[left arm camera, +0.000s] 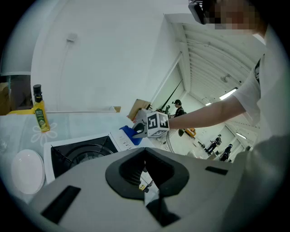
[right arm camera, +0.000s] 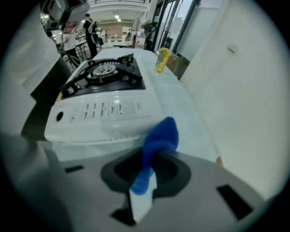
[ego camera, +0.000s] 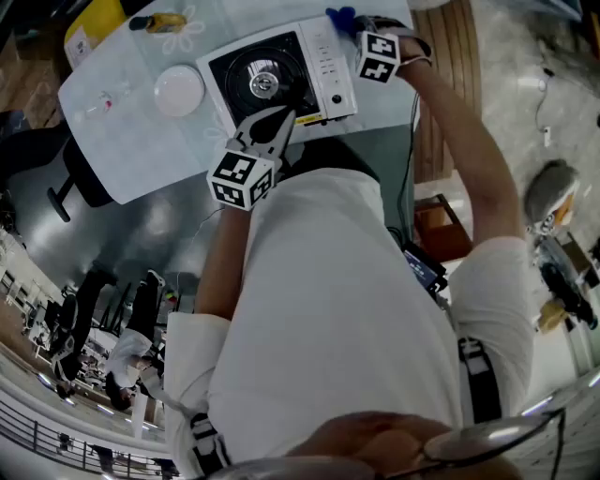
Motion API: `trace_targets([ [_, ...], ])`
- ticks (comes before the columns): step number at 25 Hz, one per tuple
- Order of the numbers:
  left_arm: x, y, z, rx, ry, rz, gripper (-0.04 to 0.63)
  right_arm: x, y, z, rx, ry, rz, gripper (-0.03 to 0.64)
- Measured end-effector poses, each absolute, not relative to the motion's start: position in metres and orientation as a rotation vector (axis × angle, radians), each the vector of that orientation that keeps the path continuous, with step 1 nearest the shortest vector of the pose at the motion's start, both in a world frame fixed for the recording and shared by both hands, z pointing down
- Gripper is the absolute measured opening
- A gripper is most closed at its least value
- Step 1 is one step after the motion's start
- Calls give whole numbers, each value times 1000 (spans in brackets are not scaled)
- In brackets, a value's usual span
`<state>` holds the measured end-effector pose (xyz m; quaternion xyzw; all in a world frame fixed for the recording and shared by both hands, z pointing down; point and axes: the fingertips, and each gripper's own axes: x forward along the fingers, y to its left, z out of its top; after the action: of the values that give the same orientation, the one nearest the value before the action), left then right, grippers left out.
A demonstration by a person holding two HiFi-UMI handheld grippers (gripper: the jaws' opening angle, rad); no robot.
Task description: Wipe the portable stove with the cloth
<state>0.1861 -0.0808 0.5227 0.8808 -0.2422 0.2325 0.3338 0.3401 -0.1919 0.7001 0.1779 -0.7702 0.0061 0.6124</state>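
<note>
**Head view.** I see the portable stove [ego camera: 267, 80] on the pale table [ego camera: 131, 141]. My left gripper [ego camera: 279, 117] hovers at the stove's near edge. My right gripper [ego camera: 352, 26] reaches past the control-panel end, a blue cloth [ego camera: 339, 16] at its tip. A white dish [ego camera: 179, 90] lies just beside the stove, off to the left gripper's left.

**Left gripper view.** The left jaws are pressed together with nothing between them. Directly ahead of them lies the stove [left arm camera: 81, 154]. Beyond it to the right is the right gripper [left arm camera: 137, 131] with its cloth [left arm camera: 128, 134] at the stove's far corner. An oil bottle [left arm camera: 40, 113] stands well apart, ahead and to the left. I judge this gripper waits close by to steady the stove if the wiping pushes it.

**Right gripper view.** The right jaws are clamped on the cloth [right arm camera: 158, 138]. A rounded fold stands proud of their tips and serves as the wiping pad. Just ahead lies the stove's white control panel [right arm camera: 102, 111], with the burner grate [right arm camera: 105, 69] farther on. I cannot tell whether the fold touches the casing. I judge the wiping is at its start, beginning from this end.
</note>
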Motion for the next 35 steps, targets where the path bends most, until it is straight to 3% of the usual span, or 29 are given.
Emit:
trace_targets([
  [35,176,-37,527,2367,-468,636,32,321,-102,703,482,-1803,43,78],
])
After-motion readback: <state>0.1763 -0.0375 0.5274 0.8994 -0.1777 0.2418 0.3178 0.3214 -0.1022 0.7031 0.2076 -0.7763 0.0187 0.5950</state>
